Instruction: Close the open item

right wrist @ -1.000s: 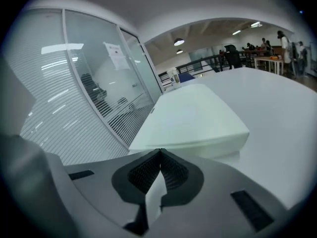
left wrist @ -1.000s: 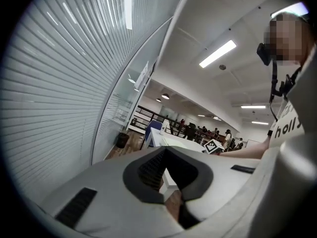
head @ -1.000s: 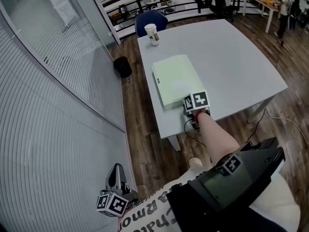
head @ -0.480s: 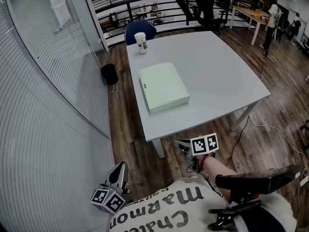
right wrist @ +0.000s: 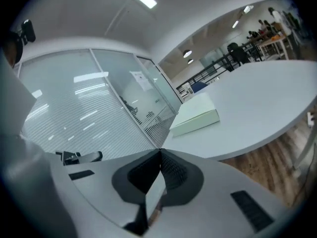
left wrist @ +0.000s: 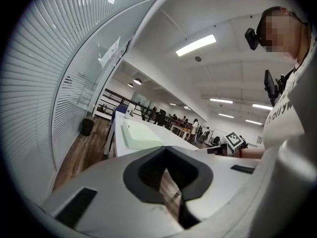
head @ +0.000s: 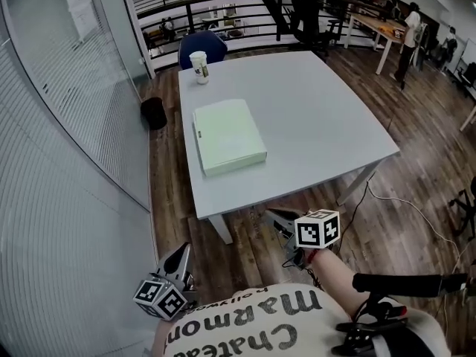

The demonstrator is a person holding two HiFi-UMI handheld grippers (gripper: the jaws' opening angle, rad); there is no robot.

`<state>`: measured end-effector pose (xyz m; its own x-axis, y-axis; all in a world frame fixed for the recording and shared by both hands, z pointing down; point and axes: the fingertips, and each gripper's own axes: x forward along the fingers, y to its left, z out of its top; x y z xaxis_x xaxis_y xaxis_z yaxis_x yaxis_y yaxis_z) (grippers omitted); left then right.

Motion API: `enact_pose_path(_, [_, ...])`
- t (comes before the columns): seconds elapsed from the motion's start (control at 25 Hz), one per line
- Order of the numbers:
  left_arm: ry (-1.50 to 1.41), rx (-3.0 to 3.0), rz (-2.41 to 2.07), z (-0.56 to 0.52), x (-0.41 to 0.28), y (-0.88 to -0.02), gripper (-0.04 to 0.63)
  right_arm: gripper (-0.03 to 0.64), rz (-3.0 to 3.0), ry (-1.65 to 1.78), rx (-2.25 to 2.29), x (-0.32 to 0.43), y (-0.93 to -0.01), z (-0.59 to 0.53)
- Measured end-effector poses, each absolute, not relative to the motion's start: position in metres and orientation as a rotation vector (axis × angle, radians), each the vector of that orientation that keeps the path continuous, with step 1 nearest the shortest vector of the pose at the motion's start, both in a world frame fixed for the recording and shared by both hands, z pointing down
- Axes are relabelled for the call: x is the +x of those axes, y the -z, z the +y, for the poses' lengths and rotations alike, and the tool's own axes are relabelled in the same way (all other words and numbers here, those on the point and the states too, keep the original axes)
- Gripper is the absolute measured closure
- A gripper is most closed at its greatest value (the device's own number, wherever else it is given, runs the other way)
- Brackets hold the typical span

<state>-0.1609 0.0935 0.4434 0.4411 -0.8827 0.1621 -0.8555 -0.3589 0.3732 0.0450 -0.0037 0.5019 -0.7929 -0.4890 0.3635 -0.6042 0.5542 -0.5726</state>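
A pale green flat box (head: 227, 134) lies closed on the grey table (head: 320, 117), near its left edge. Both grippers hang off the table, close to the person's body. My left gripper (head: 184, 251) is low at the left over the wooden floor, its jaws together and empty. My right gripper (head: 271, 216) is held before the table's near edge, also shut and empty. The box (left wrist: 138, 133) shows far ahead of the left gripper (left wrist: 165, 150) in the left gripper view. In the right gripper view the box (right wrist: 195, 115) lies well beyond the right gripper (right wrist: 159, 151).
A paper cup (head: 198, 66) stands at the table's far left corner, with a blue chair (head: 201, 47) behind it. A black bin (head: 154, 113) sits on the floor beside the glass wall (head: 67, 125). A cable (head: 416, 207) trails on the floor at the right.
My right gripper has drawn back from the box's near edge on the table to a spot off the table by the body. The box stays closed and still.
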Motion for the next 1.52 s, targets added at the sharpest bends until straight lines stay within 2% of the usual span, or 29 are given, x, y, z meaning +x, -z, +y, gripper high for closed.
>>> enact_pose_path(0.12, [0.084,2.253,-1.484,0.093,-0.137,-0.453,0.595,0.618,-2.588,-0.937,0.932,0.074,-0.504,-0.004])
enact_pose_path(0.48, [0.085,2.229,-1.512,0.11,-0.057,-0.455,0.595,0.618,-2.537,-0.945,0.88,0.15,-0.527,0.015])
enact_pose_path(0.92, [0.095,2.161,-1.594,0.141,-0.002,-0.461,0.595,0.618,-2.578,-0.907,0.708,0.189,-0.525,0.034])
enact_pose_path(1.52, [0.098,2.166,-1.631,0.157,0.026,-0.46,0.595,0.618,-2.588,-0.88,0.6,0.209,-0.531,0.051])
